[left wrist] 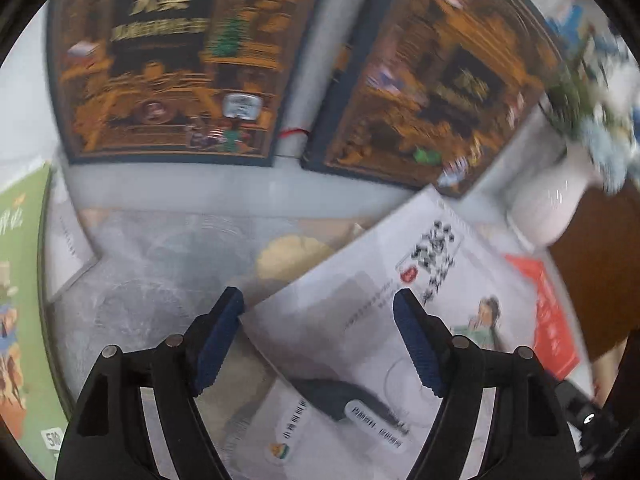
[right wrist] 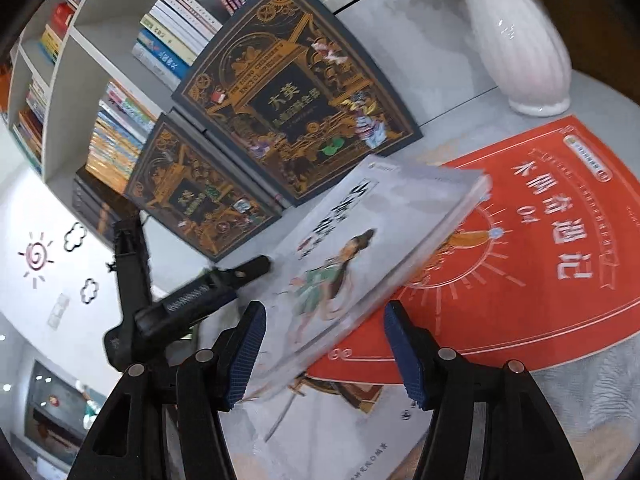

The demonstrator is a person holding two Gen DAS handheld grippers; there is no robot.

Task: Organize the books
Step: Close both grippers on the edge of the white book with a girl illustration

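A white book point(left wrist: 360, 300) with a robed figure on its cover lies slanted across a grey book point(left wrist: 160, 280) and a red book point(left wrist: 548, 312). My left gripper point(left wrist: 318, 296) hovers just over the white book, open, with nothing pinched. In the right wrist view the white book point(right wrist: 360, 240) looks raised at an angle, blurred, over the red book point(right wrist: 520, 260). My right gripper point(right wrist: 326, 306) is open around its near corner; the right pad stands apart from the book. A black finger point(right wrist: 248, 268) of the left gripper reaches the book's left edge.
Two dark, gold-ornamented books point(left wrist: 168, 72) point(left wrist: 432, 92) lie at the back of the grey tabletop, and a green book point(left wrist: 20, 280) lies at the left. A white vase point(right wrist: 520, 40) stands at the back right. A bookshelf point(right wrist: 120, 60) full of books rises behind.
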